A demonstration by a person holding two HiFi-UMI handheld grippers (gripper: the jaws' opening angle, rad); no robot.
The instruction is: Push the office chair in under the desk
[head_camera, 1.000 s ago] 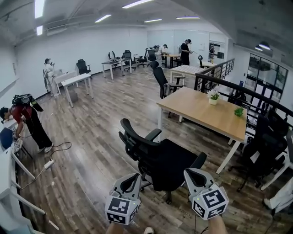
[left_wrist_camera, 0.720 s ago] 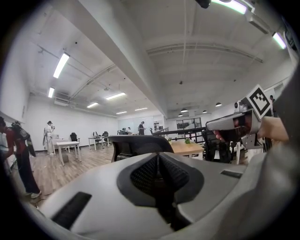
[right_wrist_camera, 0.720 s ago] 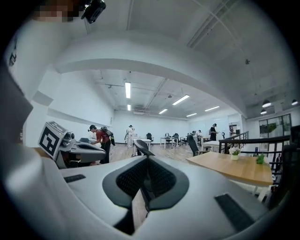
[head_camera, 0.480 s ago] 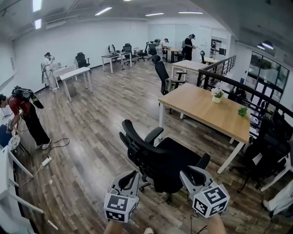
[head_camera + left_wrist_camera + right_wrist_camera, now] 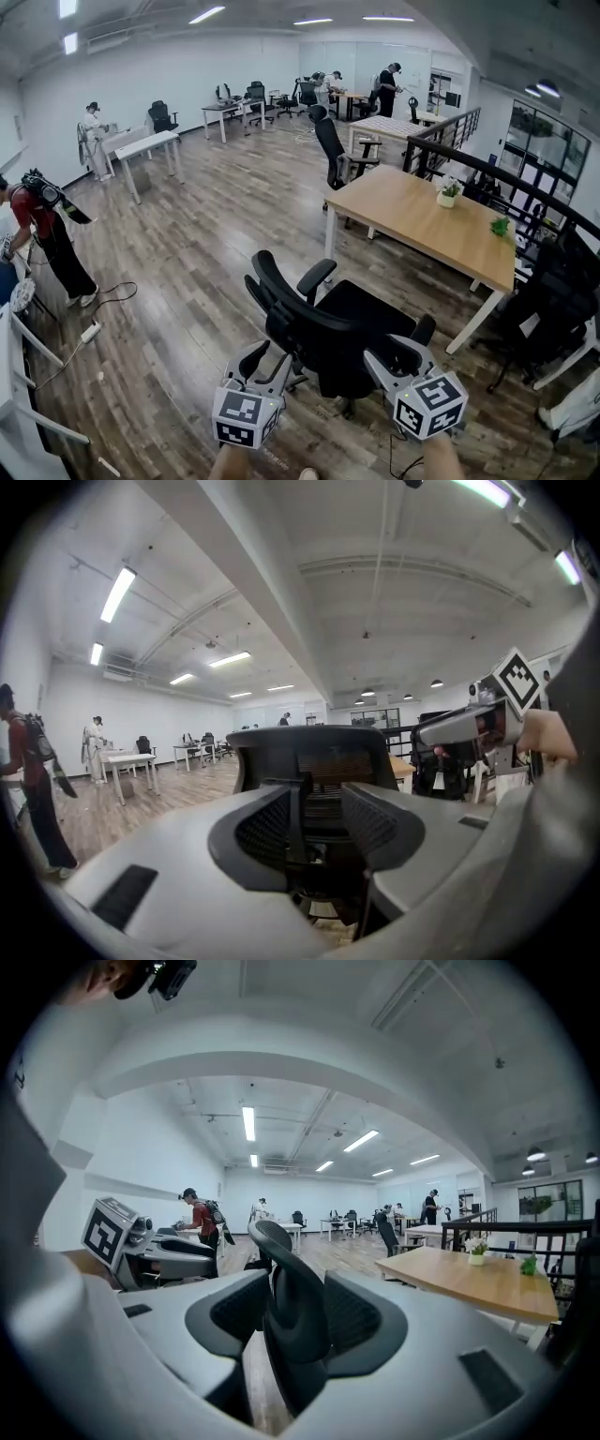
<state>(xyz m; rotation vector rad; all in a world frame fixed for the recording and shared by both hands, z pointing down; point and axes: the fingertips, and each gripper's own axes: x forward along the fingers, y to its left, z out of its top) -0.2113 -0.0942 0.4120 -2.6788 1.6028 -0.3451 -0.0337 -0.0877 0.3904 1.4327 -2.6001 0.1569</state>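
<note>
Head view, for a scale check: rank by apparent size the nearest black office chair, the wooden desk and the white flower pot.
1-2. Black office chair and light wooden desk: about alike; the chair is nearer.
3. White flower pot: far smallest.

The office chair (image 5: 328, 328) in front of me is black, with a mesh back, two armrests and a wheeled base. It stands upright on the wood floor with its back toward me and its seat facing the desk (image 5: 412, 220). It sits just off the desk's near long edge, by the left corner, not under it. The desk has a pale wooden top on white legs.
</note>
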